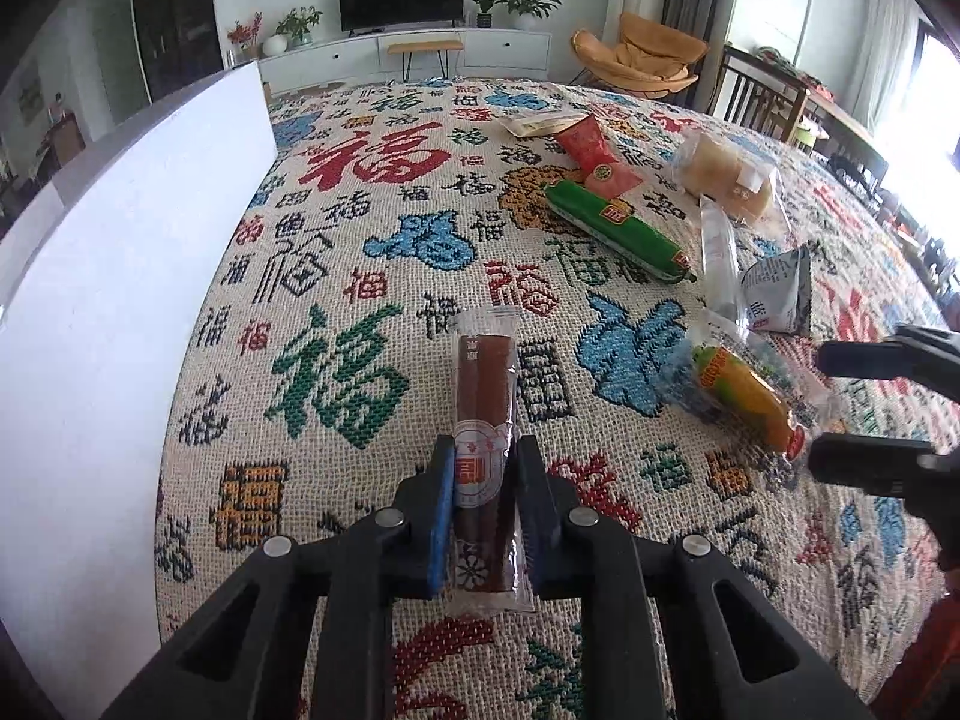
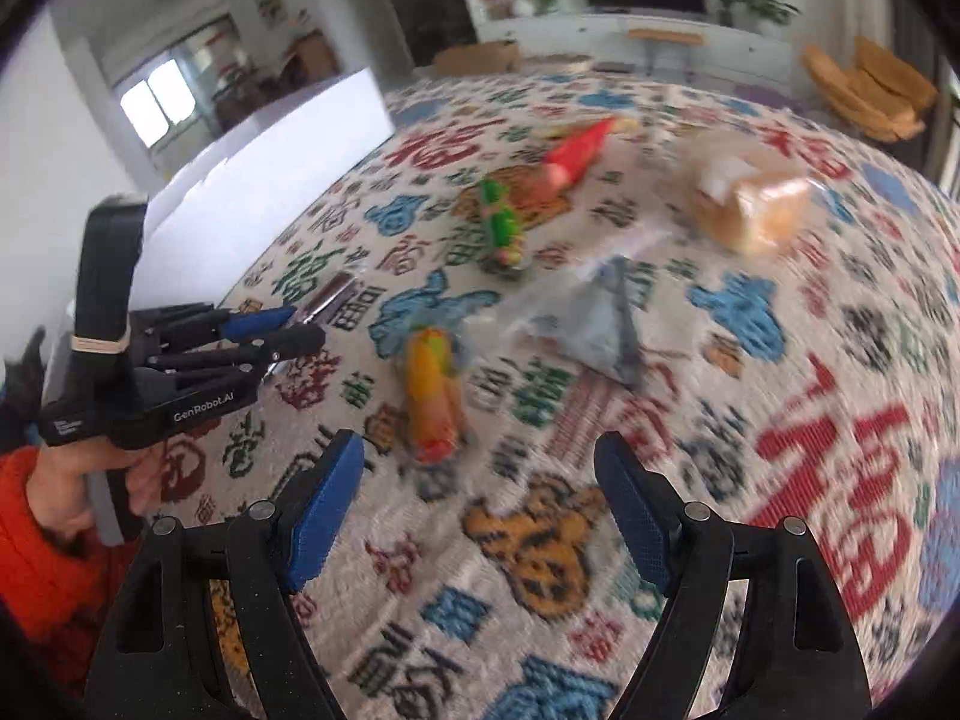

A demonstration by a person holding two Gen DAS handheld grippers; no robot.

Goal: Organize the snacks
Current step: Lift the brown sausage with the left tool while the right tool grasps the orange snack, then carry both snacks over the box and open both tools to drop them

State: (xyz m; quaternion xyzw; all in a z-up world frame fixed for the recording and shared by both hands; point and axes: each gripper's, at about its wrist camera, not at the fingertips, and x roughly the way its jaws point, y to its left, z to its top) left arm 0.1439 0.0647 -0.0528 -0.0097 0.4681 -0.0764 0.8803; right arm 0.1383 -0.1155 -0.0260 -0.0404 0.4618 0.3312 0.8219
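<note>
My left gripper [image 1: 483, 456] is shut on a brown snack stick in clear wrap [image 1: 485, 396], held just over the patterned cloth; it also shows in the right wrist view [image 2: 300, 324]. My right gripper [image 2: 480, 468] is open and empty, just short of a yellow-orange sausage snack [image 2: 432, 396], which also shows in the left wrist view [image 1: 744, 399]. Its fingers [image 1: 864, 462] enter the left wrist view at the right edge. A green sausage [image 1: 618, 228], a red packet [image 1: 591, 150], a bread bag [image 1: 729, 177] and a grey triangular packet [image 1: 780, 288] lie farther back.
A white box [image 1: 120, 300] stands along the left side of the table; it also shows in the right wrist view [image 2: 270, 144]. The patterned tablecloth [image 1: 360, 252] covers the whole table. A clear wrapper [image 1: 717, 252] lies beside the grey packet.
</note>
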